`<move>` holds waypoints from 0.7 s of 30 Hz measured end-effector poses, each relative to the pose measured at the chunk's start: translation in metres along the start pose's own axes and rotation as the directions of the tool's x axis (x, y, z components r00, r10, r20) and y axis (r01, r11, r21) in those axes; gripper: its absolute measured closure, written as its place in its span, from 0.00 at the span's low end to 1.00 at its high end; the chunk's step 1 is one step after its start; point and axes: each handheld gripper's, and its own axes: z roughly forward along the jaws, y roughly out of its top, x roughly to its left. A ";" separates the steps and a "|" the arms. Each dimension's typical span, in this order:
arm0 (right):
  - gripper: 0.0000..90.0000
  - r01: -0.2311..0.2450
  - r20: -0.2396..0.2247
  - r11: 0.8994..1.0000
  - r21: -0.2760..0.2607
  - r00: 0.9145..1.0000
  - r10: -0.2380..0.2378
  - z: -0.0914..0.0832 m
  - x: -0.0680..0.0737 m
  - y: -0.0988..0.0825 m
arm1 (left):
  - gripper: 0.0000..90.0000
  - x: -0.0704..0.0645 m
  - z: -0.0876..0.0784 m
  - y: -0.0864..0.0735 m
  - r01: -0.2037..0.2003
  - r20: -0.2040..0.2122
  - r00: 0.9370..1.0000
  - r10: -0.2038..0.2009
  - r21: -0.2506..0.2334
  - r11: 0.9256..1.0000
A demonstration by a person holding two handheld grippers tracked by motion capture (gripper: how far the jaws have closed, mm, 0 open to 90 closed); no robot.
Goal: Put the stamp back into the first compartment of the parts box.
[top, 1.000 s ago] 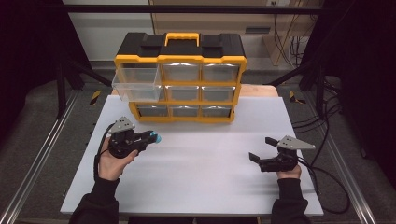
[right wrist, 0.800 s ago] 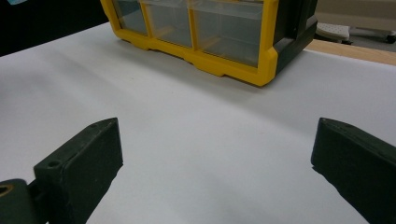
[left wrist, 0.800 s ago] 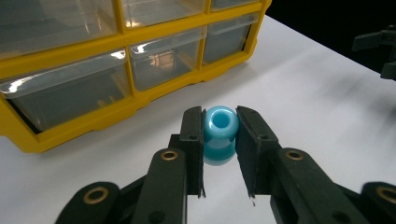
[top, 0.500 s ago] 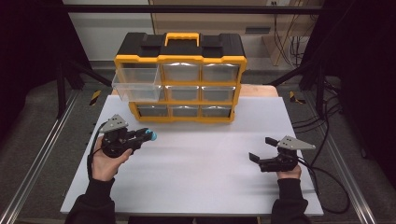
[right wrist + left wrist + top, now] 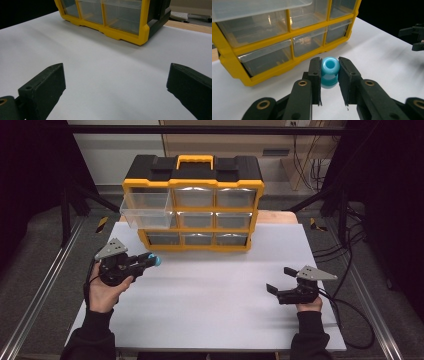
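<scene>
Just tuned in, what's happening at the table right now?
The left gripper is shut on a blue bead, held above the white table near the yellow drawer organizer. The organizer's top-left drawer is pulled out. The right gripper rests open on the table, holding nothing.

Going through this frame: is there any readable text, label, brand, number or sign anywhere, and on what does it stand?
None can be read.
Drawer organizer: no label or brand legible on its yellow frame, black top or clear drawers.
Blue bead held in the left gripper: plain, no marking.
Right gripper: no legible marking; its jaws stand open.
White table: no print.
Pale fittings on the back wall: too small and blurred to tell.
</scene>
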 end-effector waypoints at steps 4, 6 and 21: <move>0.03 0.002 0.001 1.000 -0.003 1.000 -0.002 0.000 0.000 0.000 | 0.81 0.002 -0.005 0.004 -0.003 -0.005 1.000 0.003 -0.005 1.000; 0.03 0.002 0.001 1.000 -0.002 1.000 -0.002 0.000 0.000 0.000 | 0.81 0.002 -0.007 0.006 -0.008 -0.007 1.000 0.007 -0.006 1.000; 0.03 -0.001 0.001 1.000 -0.005 1.000 0.001 0.000 0.000 0.000 | 0.81 0.001 -0.024 0.027 -0.040 -0.026 0.999 0.039 -0.030 0.999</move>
